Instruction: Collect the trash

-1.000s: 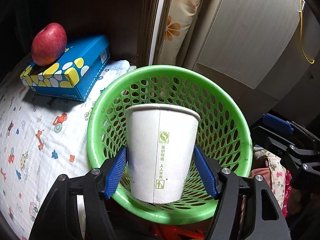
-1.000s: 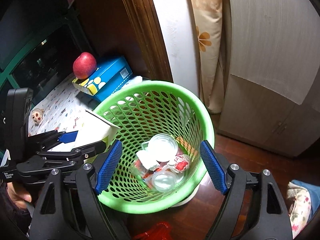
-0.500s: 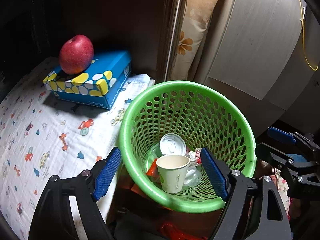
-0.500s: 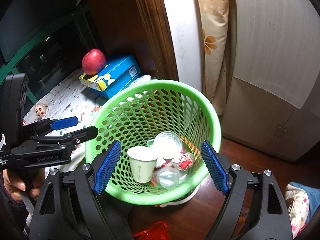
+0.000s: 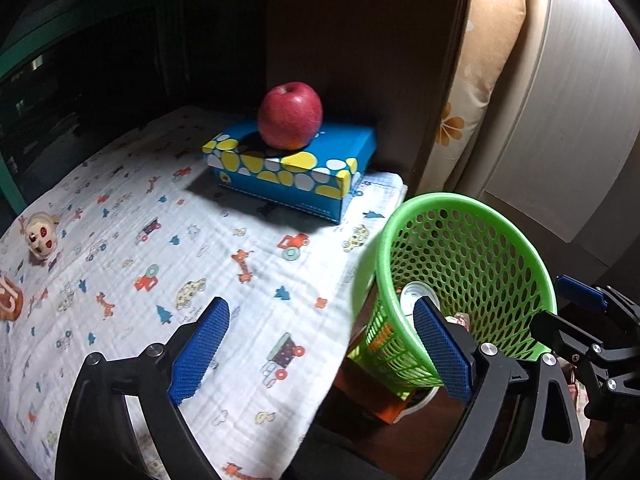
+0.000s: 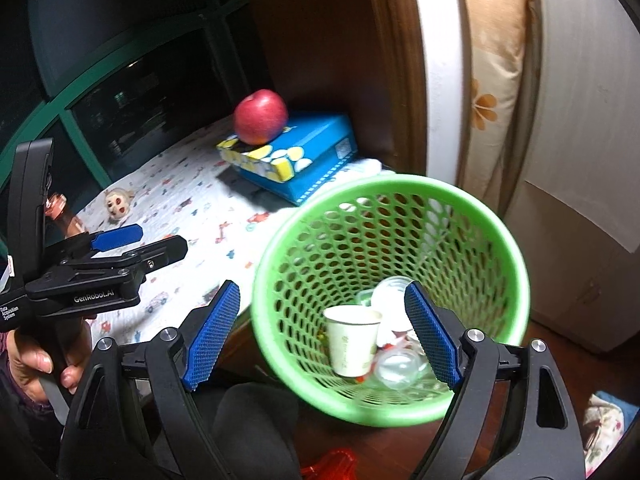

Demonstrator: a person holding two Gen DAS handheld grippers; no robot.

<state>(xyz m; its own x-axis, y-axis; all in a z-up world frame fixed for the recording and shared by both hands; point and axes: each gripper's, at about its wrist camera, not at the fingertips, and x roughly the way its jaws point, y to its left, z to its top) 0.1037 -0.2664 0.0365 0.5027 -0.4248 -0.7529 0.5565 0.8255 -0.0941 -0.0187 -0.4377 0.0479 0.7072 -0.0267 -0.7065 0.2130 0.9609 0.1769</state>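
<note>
1. Standing upright in the basket [image 6: 394, 190], the paper cup [image 6: 352, 340] rests among lids & clear plastic trash at the bottom.
2. L gripper [image 5: 320, 354]: jaws just been opening, now wide apart, nothing between; it hangs over the cloth [image 5: 160, 248] just left of basket.
3. R gripper [image 6: 322, 336]: jaws just been opening, released, empty, above basket's near rim.
4. Apple [image 5: 290, 115] sits on box [image 5: 296, 168], beyond basket to its left.
5. Small toy [image 5: 40, 236] lies far left of basket on cloth.
</note>
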